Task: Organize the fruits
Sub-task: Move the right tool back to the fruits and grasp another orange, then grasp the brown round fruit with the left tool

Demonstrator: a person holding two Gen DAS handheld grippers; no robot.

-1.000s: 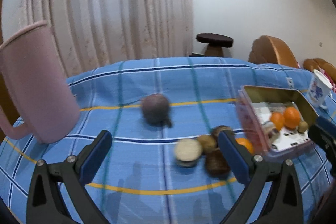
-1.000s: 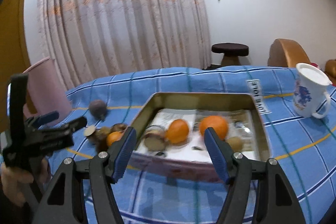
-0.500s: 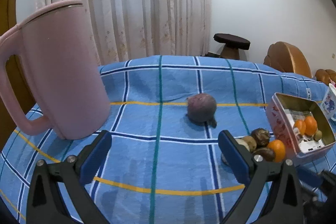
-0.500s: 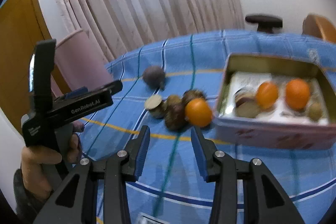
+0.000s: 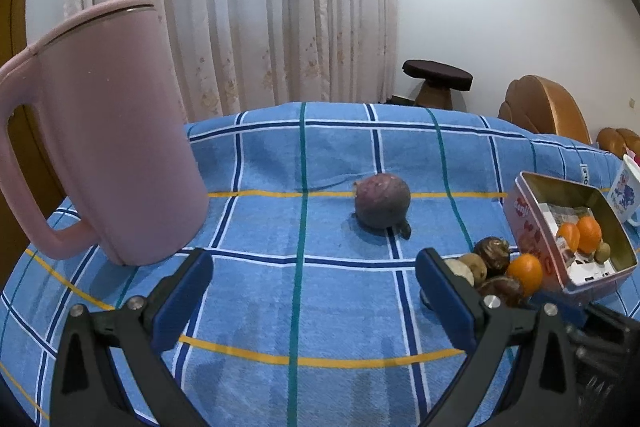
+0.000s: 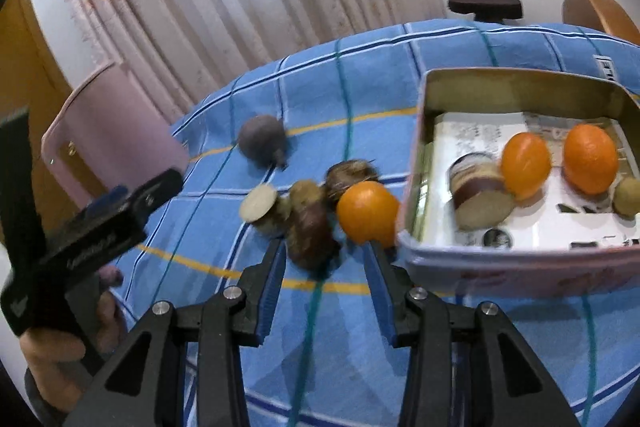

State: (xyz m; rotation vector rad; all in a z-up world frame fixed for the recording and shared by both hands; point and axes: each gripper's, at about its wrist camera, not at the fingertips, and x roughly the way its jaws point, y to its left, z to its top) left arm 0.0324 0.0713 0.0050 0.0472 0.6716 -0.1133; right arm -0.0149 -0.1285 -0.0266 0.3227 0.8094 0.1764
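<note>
Both right claw [image 6: 325,259] fingers narrowed, nearer fruits [image 6: 316,211]

White mug [image 5: 629,193] cut off at frame edge.

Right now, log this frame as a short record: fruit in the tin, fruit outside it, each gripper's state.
in tin: two oranges, a cut piece, a small greenish fruit
outside: orange, brown pieces beside it, dark round fruit apart
left gripper: open, empty
right gripper: open, has just been closing, nothing gripped
nearby: pink jug
</note>
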